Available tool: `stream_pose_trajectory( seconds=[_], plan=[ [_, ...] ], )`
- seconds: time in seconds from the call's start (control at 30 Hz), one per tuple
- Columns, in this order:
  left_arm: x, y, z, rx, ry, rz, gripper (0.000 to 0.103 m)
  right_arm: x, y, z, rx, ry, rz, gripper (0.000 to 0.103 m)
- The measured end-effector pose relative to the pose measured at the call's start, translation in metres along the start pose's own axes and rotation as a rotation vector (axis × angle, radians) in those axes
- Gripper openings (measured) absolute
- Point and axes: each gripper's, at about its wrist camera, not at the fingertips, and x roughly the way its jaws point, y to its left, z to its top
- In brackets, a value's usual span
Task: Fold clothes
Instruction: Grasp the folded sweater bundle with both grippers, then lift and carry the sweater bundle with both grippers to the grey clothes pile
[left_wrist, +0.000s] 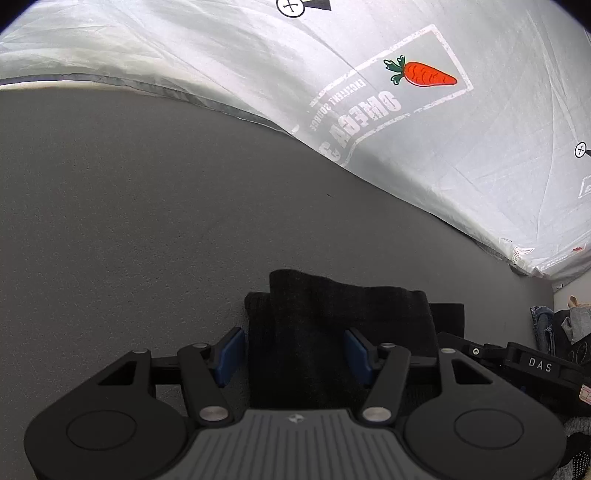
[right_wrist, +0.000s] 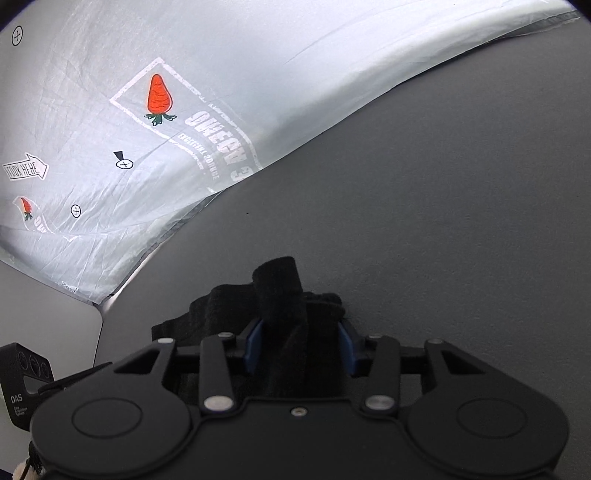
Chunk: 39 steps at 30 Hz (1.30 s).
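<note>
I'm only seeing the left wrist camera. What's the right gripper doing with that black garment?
Observer: The right gripper pinches a bunched fold of the black garment between its blue pads, and one flap sticks up.
Operator: My view shows one carrot print on the pale sheet. Is anything else printed there?
Observer: Yes, the pale sheet has a LOOK HERE arrow near the left edge of the right wrist view.
Operator: Any other carrot?
Observer: A smaller carrot print sits just below that arrow.
</note>
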Motion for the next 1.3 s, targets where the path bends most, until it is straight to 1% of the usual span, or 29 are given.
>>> stream_pose_trajectory(
  seconds=[0.13,0.27,0.37,0.43,0.5,0.53,0.57,0.6,0.63,0.67,0.7,0.8,0.87,1.03,1.13,1.3],
  plan=[
    [0.006,-0.006,0.004,0.014,0.016,-0.011,0.059,0.010,0.000,0.001,0.011,0.020,0.054,0.043],
    [0.009,-0.017,0.000,0.042,0.010,-0.008,0.059,0.015,-0.006,0.004,0.029,0.042,0.112,0.044],
    [0.010,-0.020,-0.003,0.043,0.001,-0.008,0.059,0.018,-0.011,0.008,0.055,0.068,0.150,0.048],
    [0.010,-0.018,-0.003,0.020,-0.004,-0.019,0.058,0.020,-0.007,0.009,0.030,0.082,0.152,0.050],
    [0.010,-0.016,-0.004,-0.006,0.000,-0.037,0.053,0.021,0.005,0.008,-0.047,0.086,0.117,0.050],
    [0.010,-0.015,-0.006,-0.016,0.008,-0.051,0.042,0.021,0.011,0.007,-0.087,0.087,0.097,0.048],
    [0.010,-0.016,-0.008,-0.022,0.003,-0.050,0.040,0.022,0.018,0.005,-0.131,0.084,0.064,0.046],
    [0.010,-0.017,-0.010,-0.026,-0.005,-0.047,0.039,0.022,0.025,0.002,-0.176,0.080,0.030,0.037],
    [0.010,-0.018,-0.012,-0.028,0.001,-0.058,0.029,0.023,0.031,-0.001,-0.214,0.074,0.000,0.028],
    [0.009,-0.018,-0.014,-0.047,0.003,-0.074,0.026,0.023,0.034,-0.002,-0.224,0.073,-0.002,0.021],
    [0.006,-0.019,-0.016,-0.069,-0.005,-0.078,0.026,0.023,0.037,-0.004,-0.231,0.069,-0.007,0.020],
    [-0.011,-0.026,-0.022,-0.070,-0.031,-0.094,0.024,0.014,0.051,-0.012,-0.245,0.017,-0.063,0.018],
    [-0.035,-0.035,-0.029,-0.063,-0.070,-0.115,0.024,-0.002,0.062,-0.018,-0.253,-0.036,-0.071,0.018],
    [-0.106,-0.062,-0.053,-0.032,-0.176,-0.184,0.024,-0.079,0.095,-0.046,-0.276,-0.202,-0.035,0.017],
    [-0.139,-0.078,-0.065,-0.002,-0.212,-0.233,0.024,-0.128,0.115,-0.066,-0.284,-0.292,-0.030,0.017],
    [-0.192,-0.105,-0.084,0.049,-0.270,-0.313,0.024,-0.187,0.135,-0.093,-0.257,-0.407,-0.032,0.017]
  ],
)
